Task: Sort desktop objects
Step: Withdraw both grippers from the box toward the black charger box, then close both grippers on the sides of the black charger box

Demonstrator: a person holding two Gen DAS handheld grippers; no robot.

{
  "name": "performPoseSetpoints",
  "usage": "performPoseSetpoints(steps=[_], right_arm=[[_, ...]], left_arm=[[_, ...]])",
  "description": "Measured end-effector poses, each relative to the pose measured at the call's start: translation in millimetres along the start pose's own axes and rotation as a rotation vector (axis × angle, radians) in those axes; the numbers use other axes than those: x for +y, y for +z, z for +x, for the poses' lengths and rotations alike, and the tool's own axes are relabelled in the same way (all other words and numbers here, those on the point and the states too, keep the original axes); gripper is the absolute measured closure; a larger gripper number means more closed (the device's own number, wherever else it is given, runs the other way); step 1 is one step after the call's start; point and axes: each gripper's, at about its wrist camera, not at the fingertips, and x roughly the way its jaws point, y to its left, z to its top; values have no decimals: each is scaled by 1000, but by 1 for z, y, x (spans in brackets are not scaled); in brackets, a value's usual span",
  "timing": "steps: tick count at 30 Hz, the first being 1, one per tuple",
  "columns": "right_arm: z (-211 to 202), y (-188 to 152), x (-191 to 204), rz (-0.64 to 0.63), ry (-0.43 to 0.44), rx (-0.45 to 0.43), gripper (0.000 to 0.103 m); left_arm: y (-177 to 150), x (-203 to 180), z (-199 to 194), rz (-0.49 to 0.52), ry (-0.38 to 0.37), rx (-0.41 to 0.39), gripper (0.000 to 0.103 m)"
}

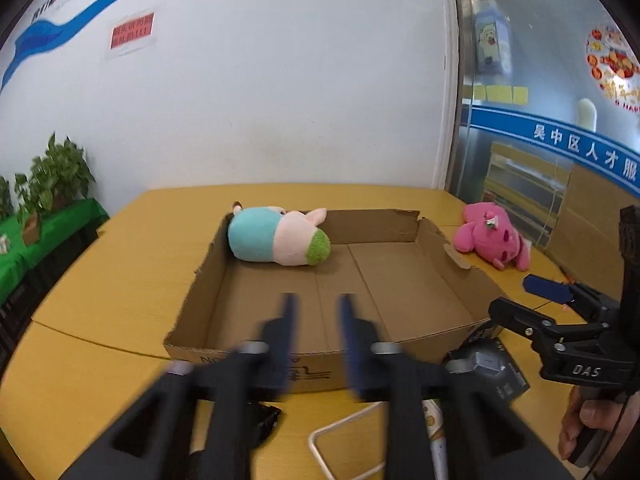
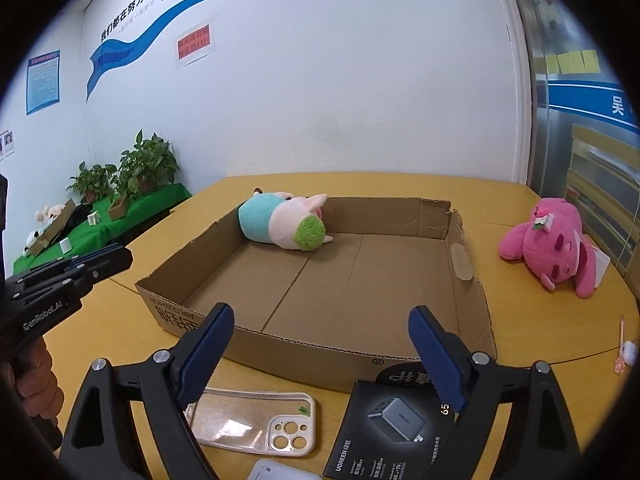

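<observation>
1. We are holding the left gripper low over the near wall of the shallow brown cardboard tray, its blue-padded jaws partly apart with nothing between them; its own view is blurred.
2. Ahead of it and a little left, we are seeing the teal, pink and green plush pig lying in the tray's far left corner, apparently already sorted.
3. Below the left gripper, on the yellow wooden table, a thin white frame-like edge is lying; we cannot tell what it is from that view.
4. We are keeping the right gripper wide open and empty, just short of the tray's near wall.
5. Under its left finger the clear phone case with a cream camera surround is lying flat; under its right finger the black charger box is resting against the tray's front wall.
6. Far right of both tongs, outside the tray, the bright pink plush bear is sprawling on the table.
7. Judging the step: we are probably choosing the next pick. For the flat case, we should be tilting down steeply and pinching one long rim.
8. Room: the tray floor is mostly bare towards the right and near side; its torn right wall and the near wall are the edges to clear, and the two tongs are working close together.
</observation>
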Motion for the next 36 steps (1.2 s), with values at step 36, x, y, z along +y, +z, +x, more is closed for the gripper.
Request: performPoseSetpoints(steps=[36], right_arm=[[21, -89, -72, 185, 58, 301, 13]], left_arm=[[-77, -9, 48, -89, -303, 392, 6]])
